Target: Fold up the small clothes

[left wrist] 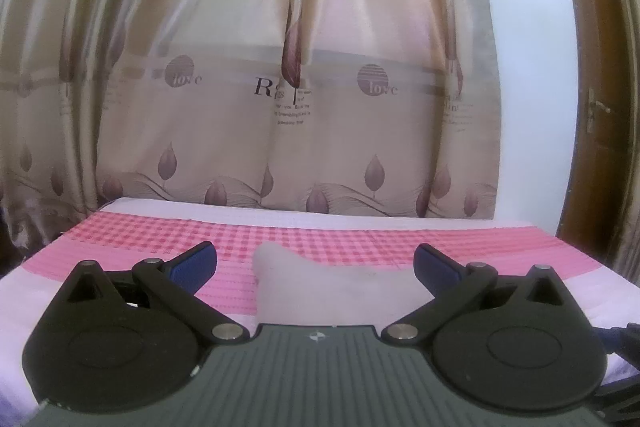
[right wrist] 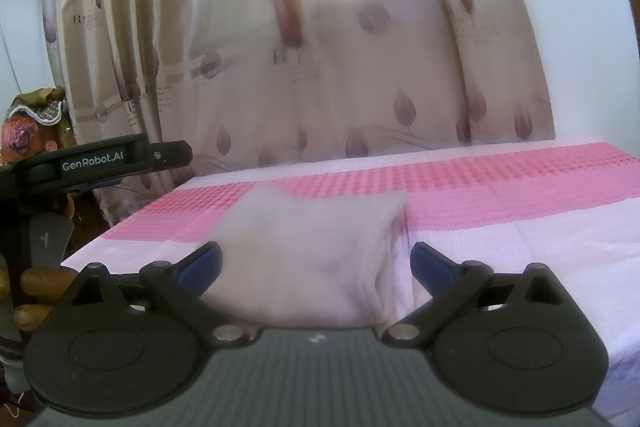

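I have both claws spread wide and gripping nothing. The left claw (left wrist: 315, 263) and the right claw (right wrist: 316, 261) each hover low over the small pale, whitish garment of soft knit cloth (right wrist: 308, 251), which lies on the pink-and-white checked cloth covering the worktop (right wrist: 520, 195), near its front edge and toward the left end. From the right wrist view I can see my left-hand unit (right wrist: 100, 161) off to the left, held clear of the fabric.

I judge this to be the approach before a fold: nothing is pinched yet, and the garment looks rumpled, not laid flat. The next move calls for dropping a claw onto an edge or corner, closing on a single layer, and lifting it across.

In the left wrist view the garment (left wrist: 320, 287) seems to run left to right, with a raised, rounded lobe at its left end pointing away from me. The right view is blurred, so I cannot tell which end is the opening, nor be sure of its long axis.
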`<state>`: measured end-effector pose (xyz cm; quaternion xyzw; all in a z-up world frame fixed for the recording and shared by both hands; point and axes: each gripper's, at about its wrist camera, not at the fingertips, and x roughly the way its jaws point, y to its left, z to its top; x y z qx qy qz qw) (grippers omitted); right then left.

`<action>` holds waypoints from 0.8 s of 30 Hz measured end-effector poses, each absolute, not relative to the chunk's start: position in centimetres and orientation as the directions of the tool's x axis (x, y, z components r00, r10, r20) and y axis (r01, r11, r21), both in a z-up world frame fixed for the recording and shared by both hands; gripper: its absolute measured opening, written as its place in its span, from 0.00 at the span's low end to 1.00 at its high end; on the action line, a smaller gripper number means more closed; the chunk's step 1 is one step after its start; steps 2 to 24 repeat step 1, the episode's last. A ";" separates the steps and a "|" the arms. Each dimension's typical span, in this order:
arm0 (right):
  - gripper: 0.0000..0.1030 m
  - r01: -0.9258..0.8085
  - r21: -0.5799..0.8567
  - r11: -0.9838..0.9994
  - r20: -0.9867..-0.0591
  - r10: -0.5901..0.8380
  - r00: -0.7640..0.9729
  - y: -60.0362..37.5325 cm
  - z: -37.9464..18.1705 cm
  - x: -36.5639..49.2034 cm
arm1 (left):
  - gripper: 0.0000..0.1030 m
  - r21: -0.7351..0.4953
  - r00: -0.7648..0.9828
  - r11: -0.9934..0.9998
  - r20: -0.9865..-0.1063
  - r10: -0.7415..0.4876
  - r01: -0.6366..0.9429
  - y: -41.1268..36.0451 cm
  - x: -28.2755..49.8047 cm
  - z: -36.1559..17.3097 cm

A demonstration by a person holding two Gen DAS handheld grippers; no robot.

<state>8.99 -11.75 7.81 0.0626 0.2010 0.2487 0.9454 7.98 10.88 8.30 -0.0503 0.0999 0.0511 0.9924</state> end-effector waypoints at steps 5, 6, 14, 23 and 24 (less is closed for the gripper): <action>0.99 -0.445 0.216 0.869 -0.348 0.494 0.797 -11.7 7.8 9.0 | 1.00 -0.087 0.973 0.990 -0.211 0.090 -0.111 10.9 8.1 8.4; 0.99 -0.445 0.216 0.869 -0.348 0.494 0.797 -11.7 7.8 9.0 | 1.00 -0.087 0.973 0.990 -0.211 0.090 -0.111 10.9 8.1 8.4; 0.99 -0.445 0.216 0.869 -0.348 0.494 0.797 -11.7 7.8 9.0 | 1.00 -0.087 0.973 0.990 -0.211 0.090 -0.111 10.9 8.1 8.4; 0.99 -0.445 0.216 0.869 -0.348 0.494 0.797 -11.7 7.8 9.0 | 1.00 -0.087 0.973 0.990 -0.211 0.090 -0.111 10.9 8.1 8.4; 0.99 -0.445 0.216 0.869 -0.348 0.494 0.797 -11.7 7.8 9.0 | 1.00 -0.087 0.973 0.990 -0.211 0.090 -0.111 10.9 8.1 8.4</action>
